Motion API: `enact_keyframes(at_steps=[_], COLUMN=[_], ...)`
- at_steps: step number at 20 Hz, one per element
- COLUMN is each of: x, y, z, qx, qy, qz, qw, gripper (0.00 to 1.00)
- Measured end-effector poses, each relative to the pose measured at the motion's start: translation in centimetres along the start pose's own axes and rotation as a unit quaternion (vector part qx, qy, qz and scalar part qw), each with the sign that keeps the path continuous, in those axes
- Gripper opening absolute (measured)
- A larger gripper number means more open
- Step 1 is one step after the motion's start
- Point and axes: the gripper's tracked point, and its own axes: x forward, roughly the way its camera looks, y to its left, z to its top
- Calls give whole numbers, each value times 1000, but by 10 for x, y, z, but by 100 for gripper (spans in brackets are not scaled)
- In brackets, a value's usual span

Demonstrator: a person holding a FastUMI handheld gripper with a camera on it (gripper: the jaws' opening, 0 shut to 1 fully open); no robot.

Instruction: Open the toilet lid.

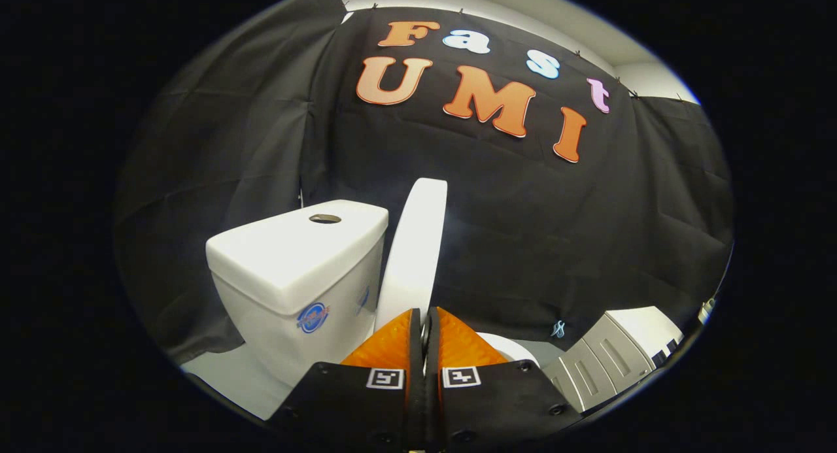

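A white toilet stands just ahead of me against the black cloth wall. Its tank (297, 270), with a flush button (325, 218) on top, is to the left beyond the fingers. The toilet lid (415, 244) stands raised nearly upright, seen edge-on, next to the tank. My gripper (424, 313) is shut, its fingers pressed together with their tips right at the lid's lower edge; I cannot tell whether they touch it. Nothing is held between them. A curve of the white seat rim (513, 350) shows just right of the fingers.
A grey ribbed unit with a white top (608, 355) stands low to the right of the toilet. Pale floor (225, 374) shows to the left of the tank's base. Black cloth closes off the back and both sides.
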Motion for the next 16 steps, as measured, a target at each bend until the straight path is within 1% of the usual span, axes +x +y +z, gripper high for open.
enact_keyframes(at_steps=[4,9,11,15,16], x=[0,-1,-1,0,2], y=[21,42,47,46,49], z=[5,7,5,7,5], qx=[-1,-18,-22,-31,-34], qy=[-3,-7,-8,-8,-7], qz=[10,21,18,-5,-4], qw=[1000,1000,1000,999,999], gripper=[8,8,8,9,9])
